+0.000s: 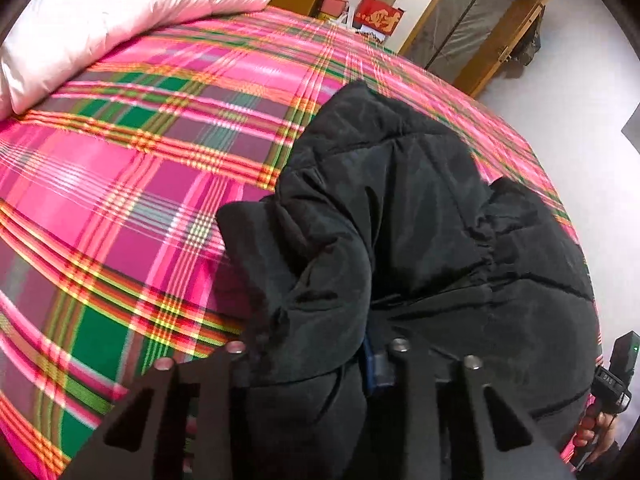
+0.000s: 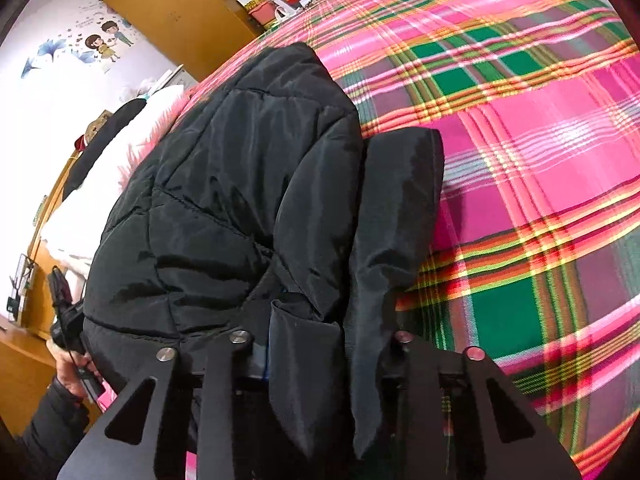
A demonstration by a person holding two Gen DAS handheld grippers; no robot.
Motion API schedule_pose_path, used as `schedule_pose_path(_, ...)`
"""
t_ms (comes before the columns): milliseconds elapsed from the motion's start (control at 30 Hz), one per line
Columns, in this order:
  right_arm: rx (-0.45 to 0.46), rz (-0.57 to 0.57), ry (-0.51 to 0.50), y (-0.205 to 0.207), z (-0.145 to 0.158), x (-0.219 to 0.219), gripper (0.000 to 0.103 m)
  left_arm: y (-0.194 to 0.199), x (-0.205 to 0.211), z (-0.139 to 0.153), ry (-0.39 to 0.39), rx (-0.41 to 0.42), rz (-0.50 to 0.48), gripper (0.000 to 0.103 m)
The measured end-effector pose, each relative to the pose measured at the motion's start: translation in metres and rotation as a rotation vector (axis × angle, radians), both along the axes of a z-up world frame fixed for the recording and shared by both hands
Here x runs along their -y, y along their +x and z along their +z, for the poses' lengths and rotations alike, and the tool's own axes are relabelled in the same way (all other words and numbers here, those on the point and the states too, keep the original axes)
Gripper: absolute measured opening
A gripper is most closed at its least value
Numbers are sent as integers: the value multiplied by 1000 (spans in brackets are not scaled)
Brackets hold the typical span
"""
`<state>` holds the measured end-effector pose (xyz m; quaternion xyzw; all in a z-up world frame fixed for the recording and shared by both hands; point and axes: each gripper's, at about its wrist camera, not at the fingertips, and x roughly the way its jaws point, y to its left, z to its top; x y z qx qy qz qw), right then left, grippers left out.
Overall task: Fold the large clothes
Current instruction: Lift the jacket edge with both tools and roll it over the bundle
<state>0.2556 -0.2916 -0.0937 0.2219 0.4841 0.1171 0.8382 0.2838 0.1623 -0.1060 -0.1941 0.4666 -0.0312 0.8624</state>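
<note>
Red box (image 1: pixel 379 19) at far wall w/ gold character, not legible. Black quilted puffer jacket (image 1: pixel 400 208) on bed, over pink/green plaid cover (image 1: pixel 120 184); glossy nylon, stitched panels, puffy folds. Left gripper (image 1: pixel 316 364) pinching jacket fabric. Right gripper (image 2: pixel 320 354) pinching jacket edge too. Pale pink duvet (image 1: pixel 100 20) bunched at far corner.

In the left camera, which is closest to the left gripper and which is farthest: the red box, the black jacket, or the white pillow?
1. Black jacket, between the left gripper's fingers.
2. White pillow, upper left on the bed.
3. Red box, beyond the bed's far edge.
</note>
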Motion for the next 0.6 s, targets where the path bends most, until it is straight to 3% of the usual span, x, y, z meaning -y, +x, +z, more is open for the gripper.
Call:
schedule_pose_path(367, 98, 3, -43, -19, 64, -1, 21, -28, -3, 63, -20, 118, 16, 24)
schedule_pose_path(600, 128, 8, -28, -31, 85, -1, 21, -39, -5, 95, -21, 168, 11, 23)
